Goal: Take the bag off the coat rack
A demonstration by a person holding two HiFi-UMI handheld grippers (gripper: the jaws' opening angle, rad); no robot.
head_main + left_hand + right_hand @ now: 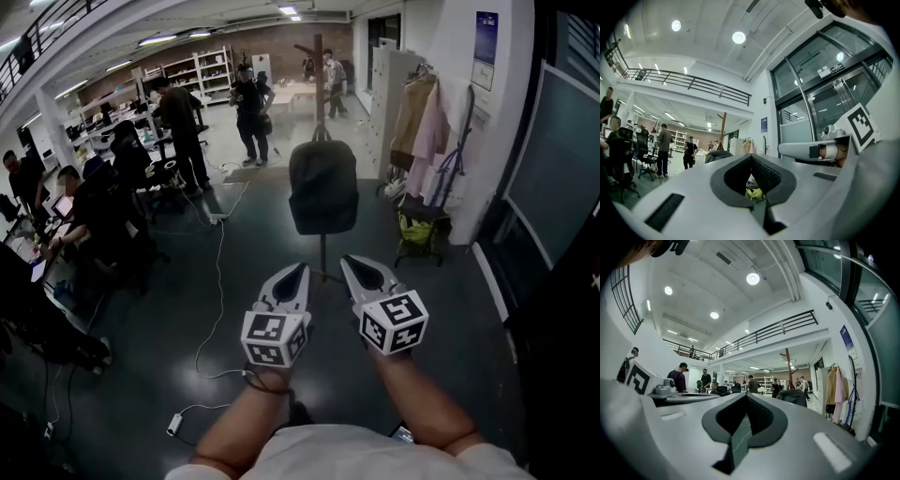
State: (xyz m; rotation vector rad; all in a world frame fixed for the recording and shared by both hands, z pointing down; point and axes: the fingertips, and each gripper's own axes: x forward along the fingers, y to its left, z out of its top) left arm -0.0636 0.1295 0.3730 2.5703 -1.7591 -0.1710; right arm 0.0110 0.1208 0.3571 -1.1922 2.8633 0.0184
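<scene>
The left tool (292, 282) is closed, its tips meeting in the left gripper view (751, 156), with only a small hollow behind them and nothing held there. The right tool (369, 275) stands the same way: tips together (746, 395), empty, touching nothing. Both are held side by side, pointing forward, well short of the bag.

The bag (322, 187) is a black backpack, rounded and full. It hangs upright by its top loop on the wooden coat rack (319, 64), clear of the dark floor (234, 309), straight ahead of the two tools.

The head view alone shows the bag whole, along with a white cable (219, 267) trailing across the floor. The left gripper view catches only the bag's dark top (719, 156) over the tool's body, and a yellow-green thing (754, 192) shows through the hollow between the jaws. The right gripper view shows the bag (792, 397) under the rack's pole (788, 365), with coats (836, 389) hanging at the right.
</scene>
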